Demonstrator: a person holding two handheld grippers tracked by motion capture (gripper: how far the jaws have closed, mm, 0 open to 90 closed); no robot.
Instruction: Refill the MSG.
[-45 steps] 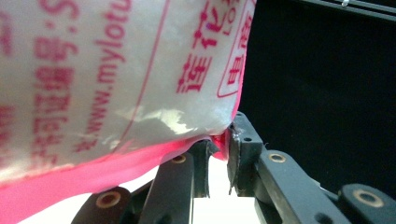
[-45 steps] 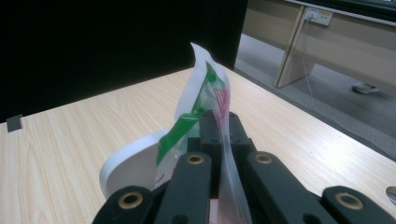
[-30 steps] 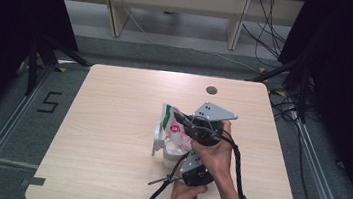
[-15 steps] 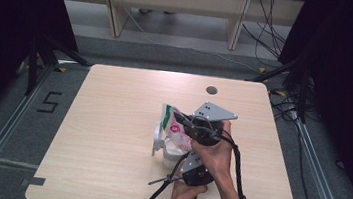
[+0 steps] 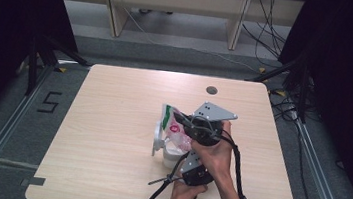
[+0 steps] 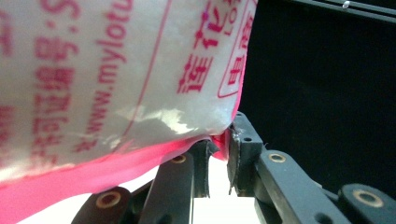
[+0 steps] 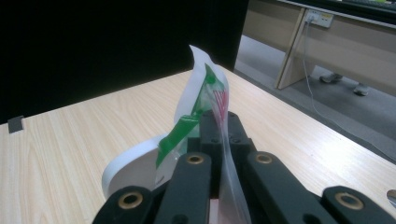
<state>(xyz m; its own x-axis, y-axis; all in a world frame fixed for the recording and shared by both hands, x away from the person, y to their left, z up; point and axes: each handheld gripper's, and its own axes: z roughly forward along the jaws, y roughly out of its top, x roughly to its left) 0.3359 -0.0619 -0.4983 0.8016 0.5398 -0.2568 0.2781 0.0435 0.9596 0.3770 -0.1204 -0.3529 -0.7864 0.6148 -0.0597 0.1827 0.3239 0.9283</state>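
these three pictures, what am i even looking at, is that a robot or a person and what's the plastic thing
It is a person, not a robot: each hand holds a two-jaw gripper tool with its own camera. The high view looks down on a wooden table. The other two pictures come from those gripper cameras, looking along black jaws. The right gripper is shut on the edge of a thin plastic bag with green and pink print. The left gripper pinches a lower corner of the same bag, its pink lettering very close to the lens. Beside the bag stands a white container with its lid up.
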